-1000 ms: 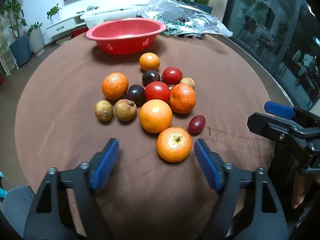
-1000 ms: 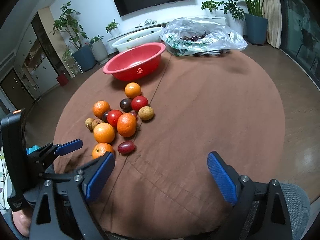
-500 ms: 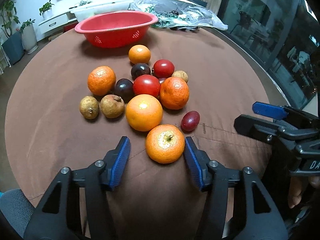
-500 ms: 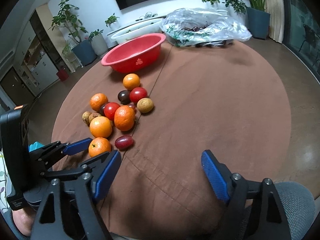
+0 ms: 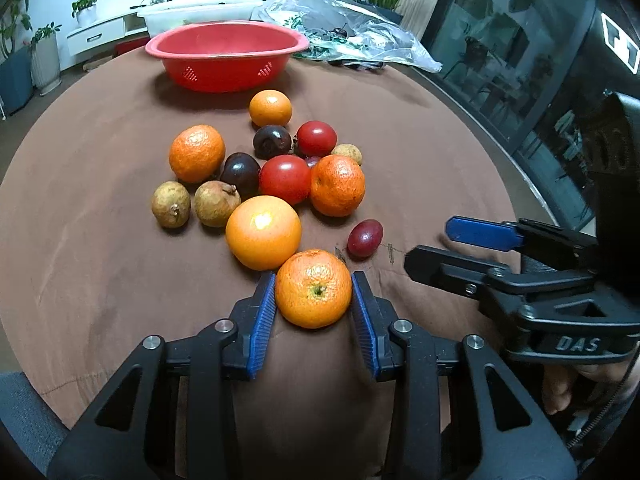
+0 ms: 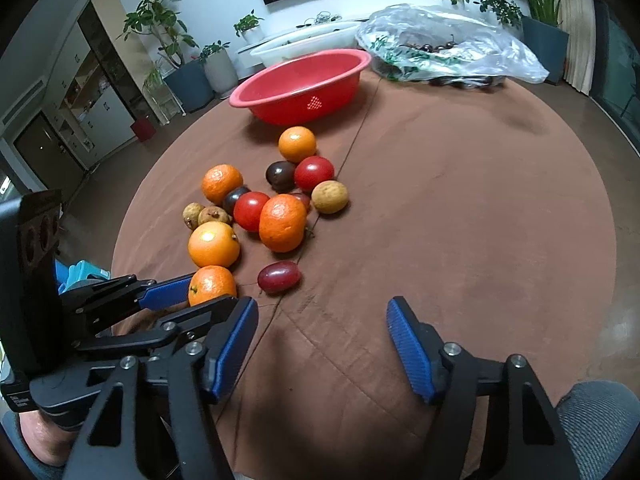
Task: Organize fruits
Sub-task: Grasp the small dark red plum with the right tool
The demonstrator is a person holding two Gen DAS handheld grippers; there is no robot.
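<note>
Mandarin: round orange stem-up mandarin (image 5: 313, 288) at counter's near edge, pinched between left gripper (image 5: 313, 300) pads after jaws just closed. Red oval plastic basket (image 5: 226, 56) dead ahead at 12 o'clock. Right gripper (image 6: 320, 344), jaws spread but narrowing, holds nothing; small red grape (image 6: 279, 277) at its 11 o'clock.

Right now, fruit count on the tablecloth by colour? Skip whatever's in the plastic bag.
Orange: 5, one between the left gripper's pads
Red tomatoes: 2
Dark purple, round: 2
Tan-brown, small: 3
Red grape, oval: 1; a second, mostly hidden, not counted
Total: 13
</note>
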